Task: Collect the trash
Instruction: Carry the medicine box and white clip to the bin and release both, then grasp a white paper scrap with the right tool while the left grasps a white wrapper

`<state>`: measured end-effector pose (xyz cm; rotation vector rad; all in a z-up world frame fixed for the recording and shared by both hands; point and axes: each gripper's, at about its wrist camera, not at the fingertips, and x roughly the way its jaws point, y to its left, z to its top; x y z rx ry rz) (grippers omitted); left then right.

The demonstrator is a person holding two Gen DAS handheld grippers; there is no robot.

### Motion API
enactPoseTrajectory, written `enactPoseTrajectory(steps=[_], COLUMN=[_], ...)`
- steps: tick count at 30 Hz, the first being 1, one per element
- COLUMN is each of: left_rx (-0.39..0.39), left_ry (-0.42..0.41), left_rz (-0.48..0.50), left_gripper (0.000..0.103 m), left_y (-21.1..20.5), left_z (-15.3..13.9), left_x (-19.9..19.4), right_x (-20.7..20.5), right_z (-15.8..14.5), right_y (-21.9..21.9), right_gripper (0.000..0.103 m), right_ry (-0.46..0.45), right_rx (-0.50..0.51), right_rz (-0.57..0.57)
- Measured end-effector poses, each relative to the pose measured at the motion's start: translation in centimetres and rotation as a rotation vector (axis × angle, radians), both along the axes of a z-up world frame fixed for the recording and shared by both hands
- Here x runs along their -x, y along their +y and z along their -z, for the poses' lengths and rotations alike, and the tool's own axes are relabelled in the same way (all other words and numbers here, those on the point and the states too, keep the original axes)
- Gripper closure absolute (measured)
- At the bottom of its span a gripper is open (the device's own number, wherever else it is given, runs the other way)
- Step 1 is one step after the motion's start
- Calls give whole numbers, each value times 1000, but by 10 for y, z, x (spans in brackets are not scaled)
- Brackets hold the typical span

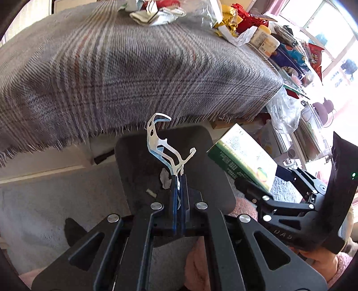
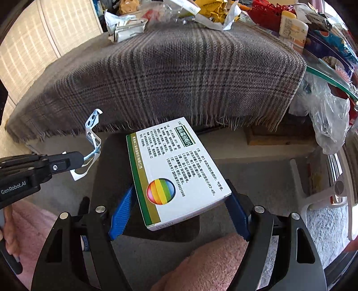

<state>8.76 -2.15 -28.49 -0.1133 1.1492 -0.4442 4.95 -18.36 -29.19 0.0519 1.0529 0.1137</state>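
- Between the pinched-together blue pads of the left tool (image 1: 179,179) stands a thin white-and-blue plastic scrap (image 1: 164,147), a cut-out strip with holes and hooked ends, sticking up from the fingertips.
- Under that scrap sits a dark bin (image 1: 138,152) on the floor, with a crumpled grey bit (image 1: 165,179) and a small pale piece (image 1: 151,193) lying inside it.
- Just to the right, the right tool (image 2: 179,215) clamps a white carton with a green edge and a rainbow ball printed on it (image 2: 176,172); its jaws stand wide and the blue pads (image 2: 122,215) press against the carton's two long sides.
- The carton hangs tilted over the same dark bin, its far end pointing toward the surface.
- From the right wrist view, the left tool (image 2: 84,157) comes in from the left with the plastic scrap (image 2: 91,138) held over the bin's left edge, beside the carton but apart from it.
- Behind the bin a grey plaid blanket (image 1: 134,67) with a fringed edge covers the surface and hangs down its front.
- At the far side of the blanket lies a heap of wrappers (image 2: 179,11), white, yellow and red, with a pale yellow-capped bottle (image 2: 293,26) next to it.
- A clear plastic bag (image 2: 329,120) hangs at the right.
- Pink fuzzy sleeves (image 2: 208,259) show below the tools.
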Motion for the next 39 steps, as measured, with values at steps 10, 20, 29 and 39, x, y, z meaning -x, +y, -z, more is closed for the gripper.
enactPoseTrajectory(steps=[10, 20, 29, 39], left_rx=[6, 8, -49, -72], left_ry=[76, 55, 8, -81], left_rz=[34, -23, -93, -121], left_gripper=[99, 61, 13, 8], left_y=[-14, 4, 20, 23], left_z=[33, 25, 13, -43], left_x=[-3, -4, -3, -14], right_x=[-4, 2, -4, -29], right_z=[31, 28, 15, -56], right_y=[13, 27, -4, -45], right_gripper=[25, 10, 3, 3], right_ry=[77, 87, 98, -13], right_rx=[61, 90, 85, -62], right_rz=[-5, -49, -15, 80])
